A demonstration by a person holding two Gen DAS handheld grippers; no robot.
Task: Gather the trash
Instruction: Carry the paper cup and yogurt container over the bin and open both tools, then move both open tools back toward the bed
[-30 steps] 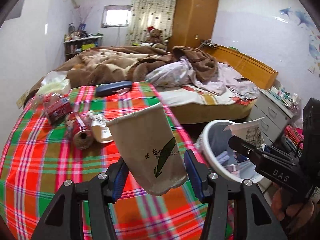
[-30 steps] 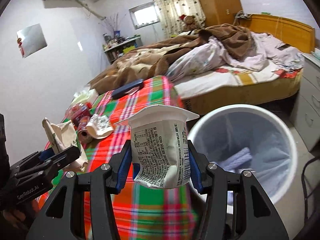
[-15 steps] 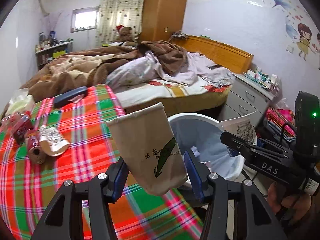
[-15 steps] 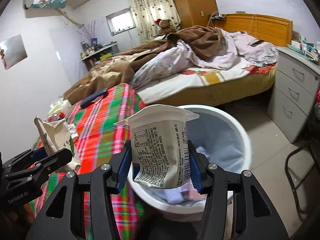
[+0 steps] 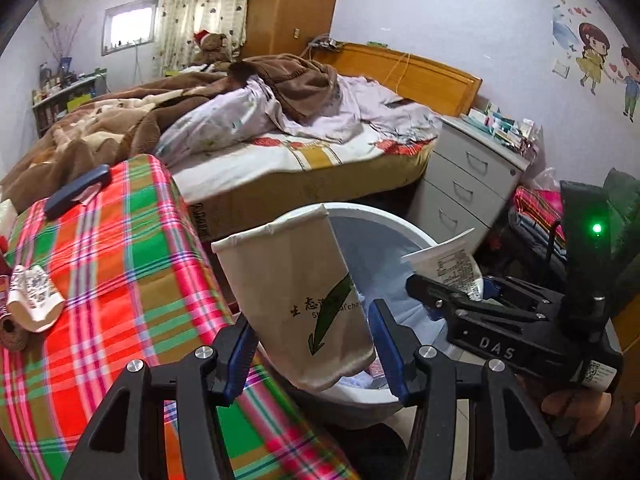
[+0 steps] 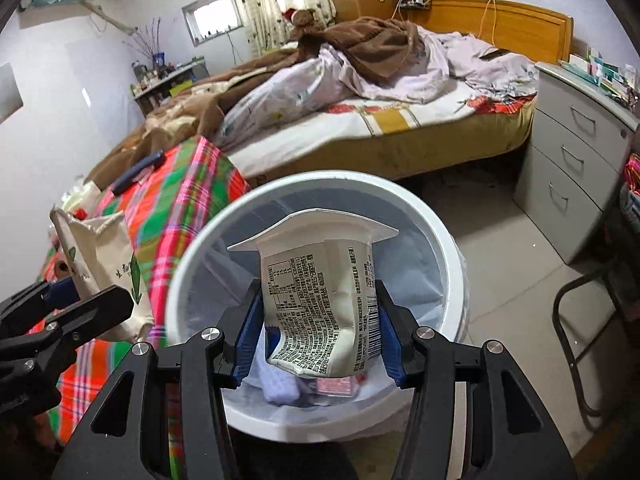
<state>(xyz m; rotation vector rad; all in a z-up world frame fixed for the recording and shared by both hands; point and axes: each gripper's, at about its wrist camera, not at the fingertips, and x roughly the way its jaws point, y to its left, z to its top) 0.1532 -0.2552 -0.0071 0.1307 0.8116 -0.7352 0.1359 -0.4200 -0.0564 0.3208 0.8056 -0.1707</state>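
Observation:
My left gripper (image 5: 312, 344) is shut on a beige paper cup (image 5: 296, 300) with a green leaf print, held at the table's right edge, beside the white trash bin (image 5: 384, 224). My right gripper (image 6: 316, 340) is shut on a crushed white printed plastic cup (image 6: 320, 292) and holds it directly over the open trash bin (image 6: 452, 248), which has a liner and some trash inside. The left gripper with its paper cup (image 6: 108, 264) shows at the left of the right wrist view; the right gripper (image 5: 460, 300) shows at the right of the left wrist view.
A plaid-covered table (image 5: 120, 264) holds a crumpled wrapper (image 5: 32, 296), a can and a dark case (image 5: 76, 196). Behind stand an unmade bed (image 5: 280, 128), a grey drawer unit (image 6: 572, 168) and a black chair frame (image 6: 580, 340) at the right.
Both grippers have swung right, away from the table. The right one with the plastic cup now hangs over the bin's opening; the left one with the paper cup has come closer to the bin's rim.

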